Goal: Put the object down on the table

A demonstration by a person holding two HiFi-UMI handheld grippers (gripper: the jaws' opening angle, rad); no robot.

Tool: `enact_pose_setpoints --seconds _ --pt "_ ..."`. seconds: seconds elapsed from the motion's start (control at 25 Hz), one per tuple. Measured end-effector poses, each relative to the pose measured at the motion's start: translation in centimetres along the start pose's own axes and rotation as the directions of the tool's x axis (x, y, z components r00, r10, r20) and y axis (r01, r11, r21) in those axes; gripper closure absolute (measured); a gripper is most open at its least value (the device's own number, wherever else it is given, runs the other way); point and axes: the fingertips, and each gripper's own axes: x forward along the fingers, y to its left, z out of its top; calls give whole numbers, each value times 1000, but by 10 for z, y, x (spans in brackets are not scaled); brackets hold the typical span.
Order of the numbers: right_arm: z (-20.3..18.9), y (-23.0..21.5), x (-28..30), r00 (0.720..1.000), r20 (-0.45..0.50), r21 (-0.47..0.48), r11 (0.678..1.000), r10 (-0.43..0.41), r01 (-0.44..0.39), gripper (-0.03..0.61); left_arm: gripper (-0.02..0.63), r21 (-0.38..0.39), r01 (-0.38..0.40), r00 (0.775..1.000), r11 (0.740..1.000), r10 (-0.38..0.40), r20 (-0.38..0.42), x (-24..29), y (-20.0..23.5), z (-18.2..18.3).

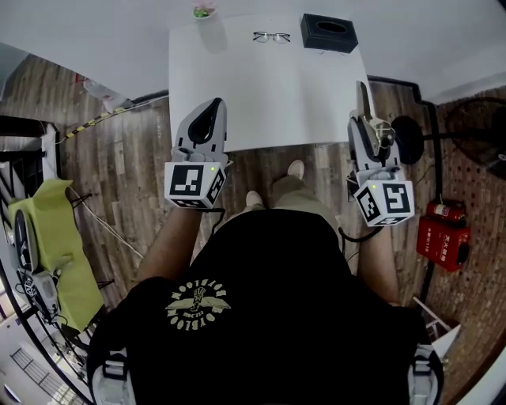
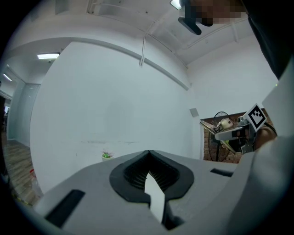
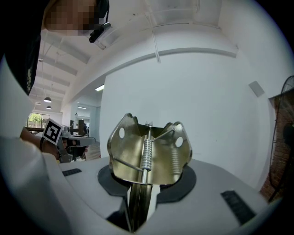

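From the head view, the person in a black shirt stands at the near edge of a white desk [image 1: 261,95] with both arms held forward. The left claw [image 1: 212,107] reaches over the desk's near left corner. The right claw [image 1: 364,126] sits at the near right corner, with a metal spring clip [image 1: 363,96] sticking out ahead of it, lined up with the desk's right edge and held in the claw rather than lying on the surface. At the far side of the desk lie a pair of glasses [image 1: 271,36], with a black box [image 1: 328,32] just to their right and a small potted plant [image 1: 204,11] at the far left corner. A red fire extinguisher [image 1: 443,233] stands on the wooden floor off to the right. In the left gripper view, the left claw [image 2: 148,158] is clenched, its tips meeting with nothing between them. Past it are the white wall and the potted plant [image 2: 107,156], and at the right the other gripper shows with the clip [image 2: 225,124]. In the right gripper view, the right claw [image 3: 140,193] is clamped on the lower end of the clip [image 3: 149,147], which stands upright with its two winged handles spread and its coil spring facing the camera.
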Motion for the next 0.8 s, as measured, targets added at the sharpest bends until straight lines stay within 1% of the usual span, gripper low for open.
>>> enact_pose_setpoints --seconds 0.24,0.6,0.8 --pt "-11 -7 9 999 -32 2 1000 6 -6 476 607 -14 -3 1000 1000 3 -9 11 0 -7" --pt "-22 -13 25 997 -62 11 999 41 -41 476 607 -34 -38 999 999 36 -39 24 7 -22" --pt "-24 -20 42 996 -67 19 998 64 -62 476 607 -31 -49 997 998 47 -55 37 10 -26"
